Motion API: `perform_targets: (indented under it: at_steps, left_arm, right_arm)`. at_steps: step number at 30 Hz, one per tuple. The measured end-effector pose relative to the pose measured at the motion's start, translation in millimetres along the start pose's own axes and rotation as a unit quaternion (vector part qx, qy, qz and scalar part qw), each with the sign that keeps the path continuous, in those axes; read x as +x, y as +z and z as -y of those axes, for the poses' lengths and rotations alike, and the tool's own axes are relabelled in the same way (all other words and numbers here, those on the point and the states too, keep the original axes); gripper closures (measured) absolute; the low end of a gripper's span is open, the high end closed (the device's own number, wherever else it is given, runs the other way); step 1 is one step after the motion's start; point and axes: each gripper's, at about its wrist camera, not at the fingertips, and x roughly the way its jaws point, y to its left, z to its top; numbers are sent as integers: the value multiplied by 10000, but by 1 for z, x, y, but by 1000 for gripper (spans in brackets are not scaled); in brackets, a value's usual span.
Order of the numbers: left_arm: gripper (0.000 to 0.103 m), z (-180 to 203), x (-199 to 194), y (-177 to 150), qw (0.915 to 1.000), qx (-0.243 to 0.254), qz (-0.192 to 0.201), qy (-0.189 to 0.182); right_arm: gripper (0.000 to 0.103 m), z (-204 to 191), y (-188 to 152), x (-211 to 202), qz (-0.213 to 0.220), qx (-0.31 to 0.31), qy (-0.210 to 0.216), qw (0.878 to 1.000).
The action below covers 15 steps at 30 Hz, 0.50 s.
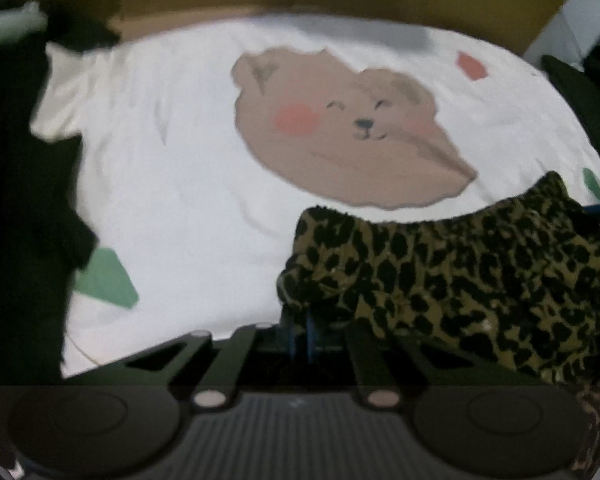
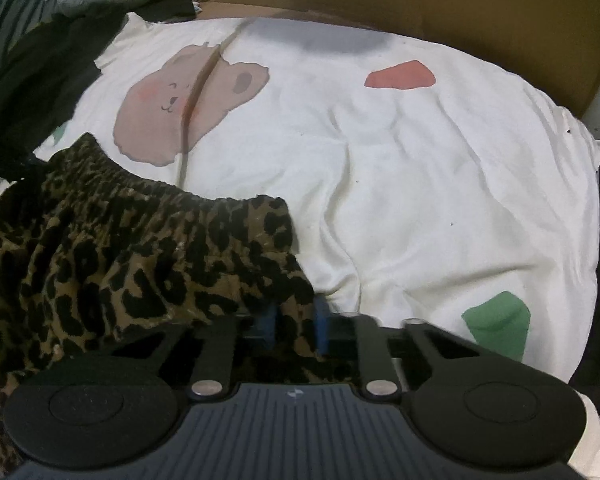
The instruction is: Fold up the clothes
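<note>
Between the two wrist views, one item: leopard-print garment (image 1: 460, 280), gathered elastic edge uppermost, held slightly raised over a white bear-print sheet (image 1: 180, 200) that covers the bed. Left hand-held gripper (image 1: 300, 340): blue fingers close together, clenched on the garment's left corner; the cloth runs away to its right. Right hand-held gripper (image 2: 296, 328): blue fingers pinched on the opposite corner, the cloth running away to its left. Long axis of the garment: side to side, along the gathered edge, spanning from one gripper to the other, so neither hand is nearer; each holds its own end. Orientation: gathered edge points away from the holder, toward the cardboard (image 2: 420, 8) at the far side; the remaining cloth hangs back toward the cameras, its lower end out of view. Judgement: any fold turns on this crosswise span.
</note>
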Motion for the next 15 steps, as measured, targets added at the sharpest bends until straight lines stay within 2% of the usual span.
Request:
perform_targets:
  at_steps: [7, 15]
  left_arm:
    - [99, -2, -30, 10, 9991, -62, 408, -13]
    - [99, 2, -60, 42, 9959, -122, 888, -124]
  right_arm:
    - [102, -6, 6, -29, 193, 243, -156, 9994]
    - [103, -6, 28, -72, 802, 407, -465, 9949]
